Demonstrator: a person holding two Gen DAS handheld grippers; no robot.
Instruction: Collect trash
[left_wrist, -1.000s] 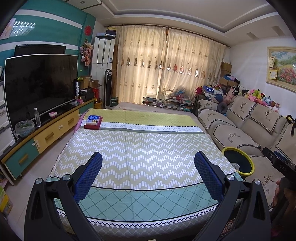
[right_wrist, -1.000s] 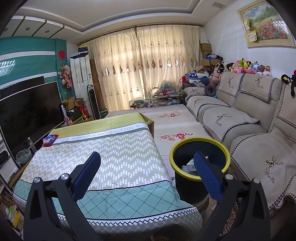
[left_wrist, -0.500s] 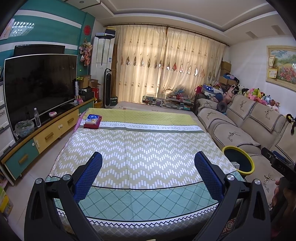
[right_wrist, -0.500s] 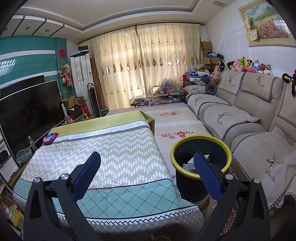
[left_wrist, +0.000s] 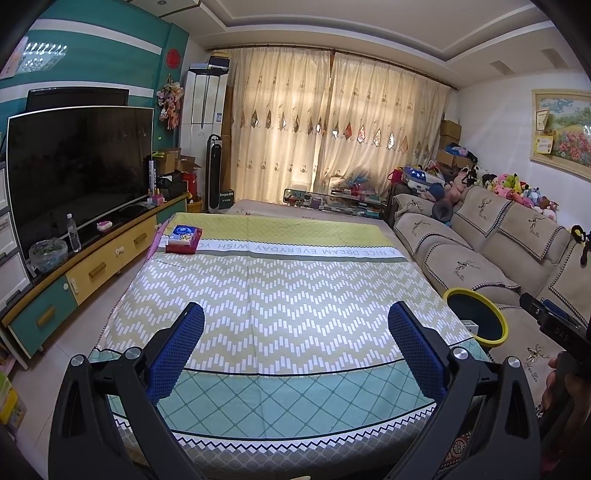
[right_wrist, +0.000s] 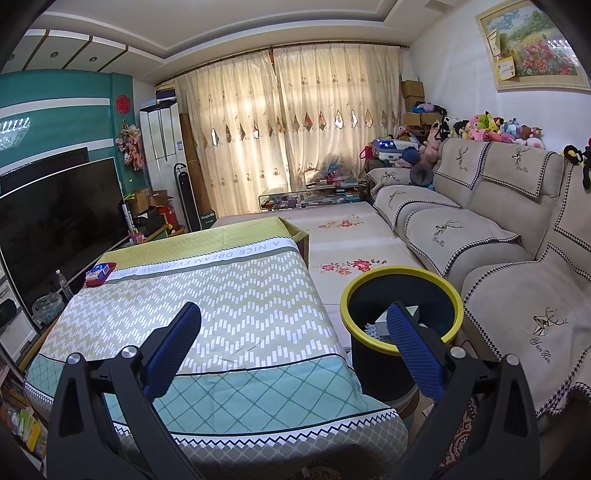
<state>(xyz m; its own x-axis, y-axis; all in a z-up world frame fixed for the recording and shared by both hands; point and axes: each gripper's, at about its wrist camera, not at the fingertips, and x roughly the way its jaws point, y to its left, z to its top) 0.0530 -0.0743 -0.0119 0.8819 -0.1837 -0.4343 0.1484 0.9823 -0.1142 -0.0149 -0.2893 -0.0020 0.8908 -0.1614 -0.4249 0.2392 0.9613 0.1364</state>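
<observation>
Left gripper (left_wrist: 295, 341) fingers (left_wrist: 177, 350) spread, empty, above patterned table (left_wrist: 295, 280); bin (left_wrist: 476, 319) right.

Right gripper (right_wrist: 295, 321) has shifted slightly, so the yellow-rimmed bin (right_wrist: 400, 275) sits marginally lower and more central between its fingers than a second earlier.

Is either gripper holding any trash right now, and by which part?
Nothing is held. The left gripper and right gripper are both open and empty.
</observation>
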